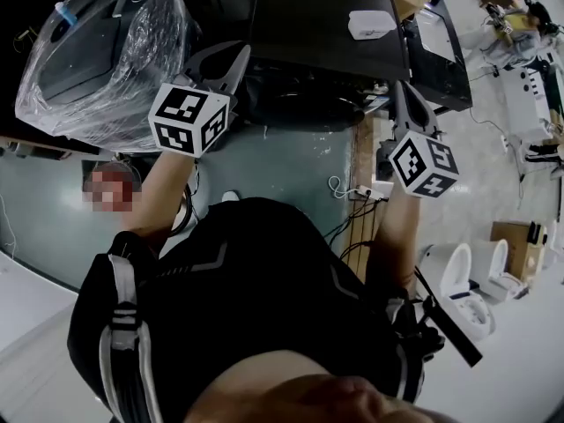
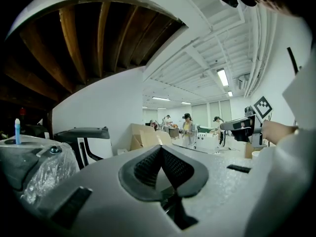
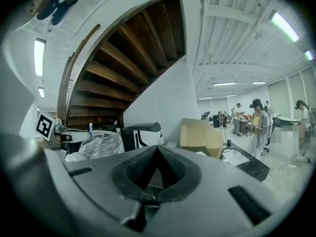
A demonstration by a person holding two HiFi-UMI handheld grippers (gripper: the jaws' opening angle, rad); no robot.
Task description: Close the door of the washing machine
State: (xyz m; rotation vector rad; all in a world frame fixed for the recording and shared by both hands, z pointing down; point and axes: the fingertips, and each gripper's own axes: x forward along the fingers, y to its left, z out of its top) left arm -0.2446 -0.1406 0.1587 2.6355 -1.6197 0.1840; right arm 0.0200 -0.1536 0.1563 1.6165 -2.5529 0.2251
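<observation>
The left gripper [image 2: 160,151] and the right gripper [image 3: 157,149] are both pressed together with nothing in them. They are held up near twelve o'clock. I cannot see a washing machine door anywhere. A machine wrapped in plastic [image 1: 97,51] sits at ten o'clock. Reaching out without looking first could bump it, or miss the door.

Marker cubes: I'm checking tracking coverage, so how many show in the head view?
2. One cube on the left gripper, beside the plastic-wrapped appliance; the other on the right gripper, right of centre. None appears hidden.
</observation>
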